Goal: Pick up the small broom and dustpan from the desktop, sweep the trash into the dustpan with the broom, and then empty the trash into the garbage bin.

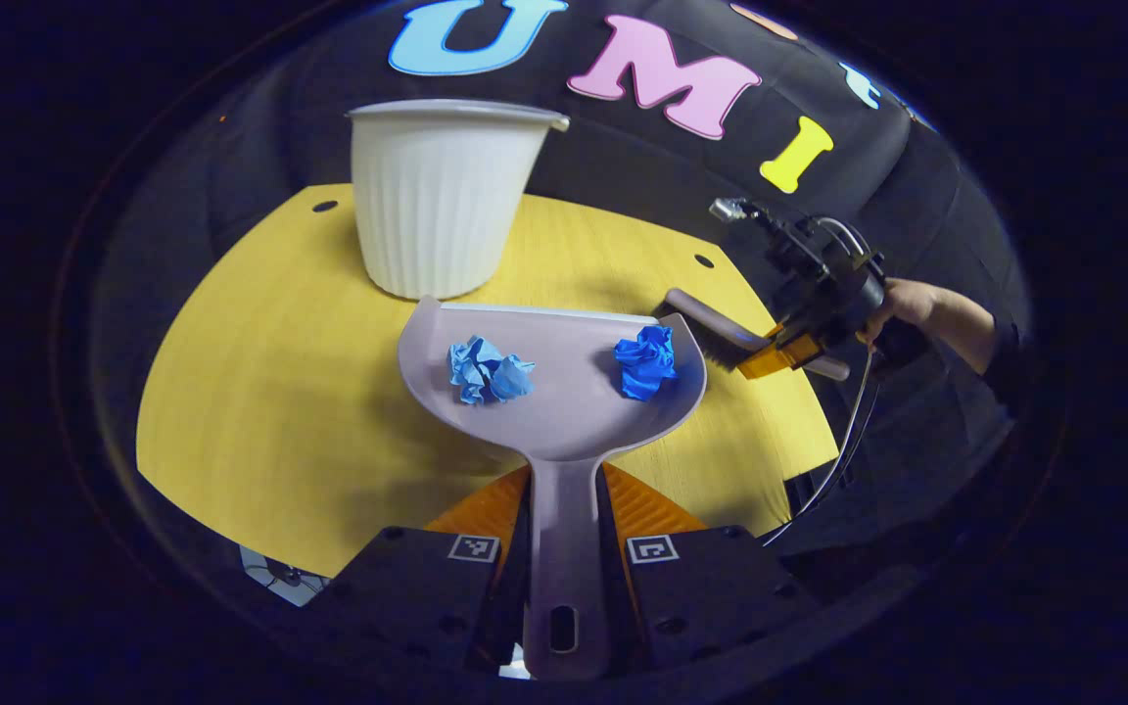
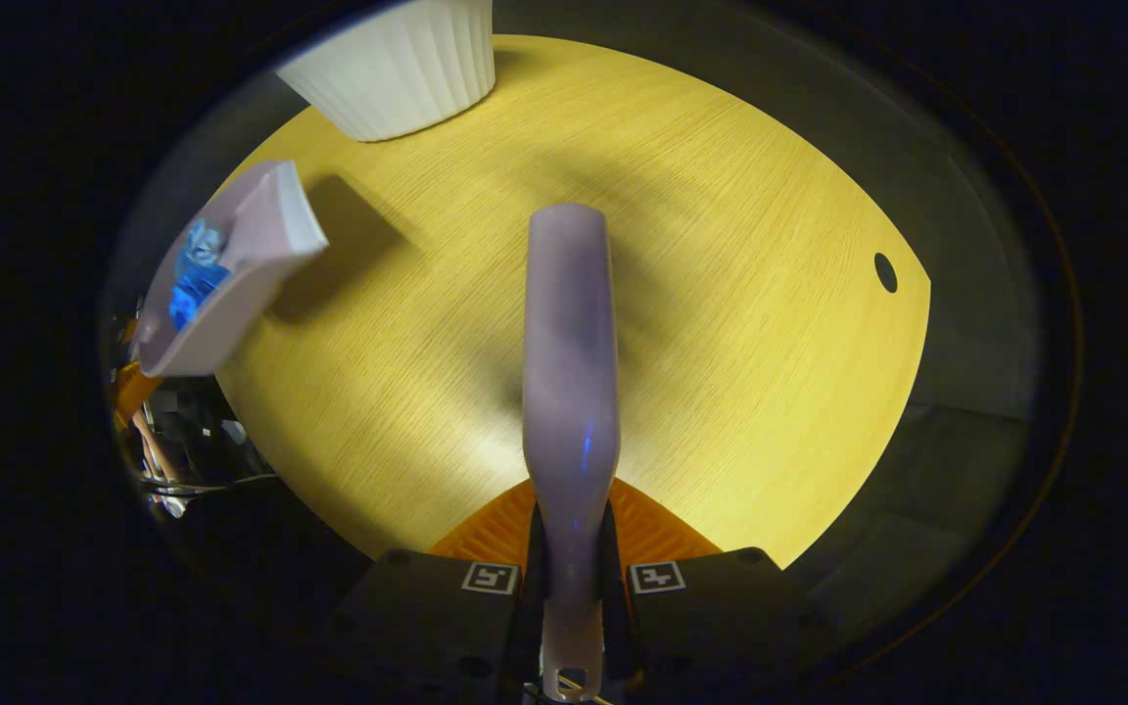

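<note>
Between left jaws: dustpan (image 1: pixel 564 392) handle.

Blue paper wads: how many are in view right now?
2. Both lie in the dustpan: a lighter wad toward its left side, a darker wad toward its right. None seen on the tabletop.

left gripper (image 1: pixel 564 490) clamped dustpan (image 1: pixel 564 411) handle | 2 blue paper wads (image 1: pixel 489 370) lay in pan | white bin (image 1: pixel 442 196) stood behind on yellow table (image 1: pixel 270 392) | right gripper (image 1: pixel 787 354) held broom (image 1: pixel 721 335) beside pan
</note>
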